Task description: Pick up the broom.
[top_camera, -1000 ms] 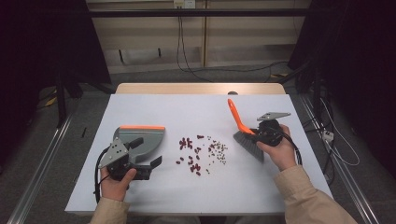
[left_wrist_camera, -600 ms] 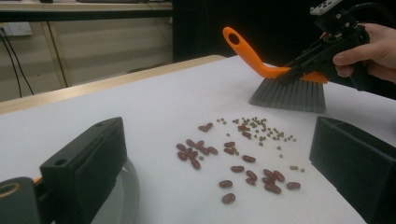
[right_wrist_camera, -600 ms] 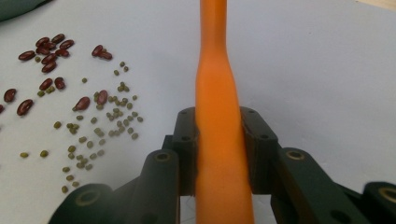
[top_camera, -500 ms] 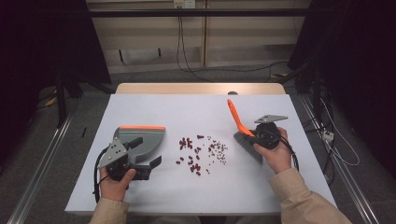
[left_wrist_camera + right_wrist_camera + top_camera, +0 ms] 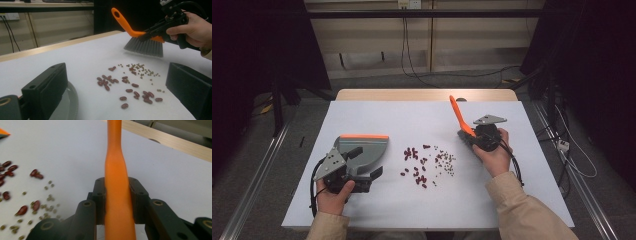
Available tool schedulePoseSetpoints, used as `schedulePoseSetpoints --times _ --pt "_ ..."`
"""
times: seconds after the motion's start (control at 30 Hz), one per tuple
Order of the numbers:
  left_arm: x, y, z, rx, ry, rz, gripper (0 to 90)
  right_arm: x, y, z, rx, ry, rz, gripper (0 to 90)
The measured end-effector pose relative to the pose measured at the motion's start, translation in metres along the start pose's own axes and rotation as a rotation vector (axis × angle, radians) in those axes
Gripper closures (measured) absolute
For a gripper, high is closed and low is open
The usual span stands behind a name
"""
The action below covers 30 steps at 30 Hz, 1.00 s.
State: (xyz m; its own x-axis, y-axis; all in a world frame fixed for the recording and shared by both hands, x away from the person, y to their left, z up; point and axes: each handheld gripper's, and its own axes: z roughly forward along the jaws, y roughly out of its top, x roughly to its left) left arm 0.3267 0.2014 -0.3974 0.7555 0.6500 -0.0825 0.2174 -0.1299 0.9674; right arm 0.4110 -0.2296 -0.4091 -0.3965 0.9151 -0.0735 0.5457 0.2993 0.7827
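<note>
My right gripper (image 5: 473, 136) is shut on the orange handle of a hand brush (image 5: 457, 112), whose grey bristles (image 5: 145, 47) hang just above the white table, right of the beans. In the right gripper view the handle (image 5: 116, 157) runs up between the jaws (image 5: 117, 187). Red beans (image 5: 416, 167) and small green beans (image 5: 445, 161) lie scattered mid-table. My left gripper (image 5: 364, 167) stands with its jaws wide apart over a grey dustpan (image 5: 367, 147) with an orange lip. The beans (image 5: 130, 85) lie ahead of its jaws, and the dustpan's rim (image 5: 72, 100) shows by the left jaw.
The white table (image 5: 387, 115) has a wooden strip (image 5: 412, 95) along its far edge. Cables trail from both grippers off the near corners. Dark floor, metal rails and wall cables surround the table.
My right hand has carried the brush a little to the left, closer to the beans. The left hand and the dustpan have stayed put.
</note>
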Motion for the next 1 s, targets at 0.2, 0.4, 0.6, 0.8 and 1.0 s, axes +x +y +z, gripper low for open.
schedulePoseSetpoints --times 0.2,0.4,0.6,0.8,1.0 --pt "0.006 -0.002 -0.006 -0.002 0.012 -0.002 3.8 0.003 -0.005 0.01 0.009 -0.02 0.009 71.2" --pt "0.009 -0.002 -0.007 -0.011 0.012 -0.002 3.8 0.019 -0.006 0.01 0.004 -0.031 -0.029 71.1" --pt "0.009 -0.001 -0.008 -0.01 0.01 -0.001 3.8 0.035 -0.006 0.011 0.012 -0.054 -0.053 71.1" --pt "0.009 -0.001 -0.008 -0.015 0.009 -0.005 3.8 0.05 -0.004 0.011 0.004 -0.034 -0.038 71.1" --pt "0.008 0.001 -0.008 -0.023 0.005 -0.005 3.8 0.064 -0.002 0.014 -0.001 -0.04 -0.038 71.0"
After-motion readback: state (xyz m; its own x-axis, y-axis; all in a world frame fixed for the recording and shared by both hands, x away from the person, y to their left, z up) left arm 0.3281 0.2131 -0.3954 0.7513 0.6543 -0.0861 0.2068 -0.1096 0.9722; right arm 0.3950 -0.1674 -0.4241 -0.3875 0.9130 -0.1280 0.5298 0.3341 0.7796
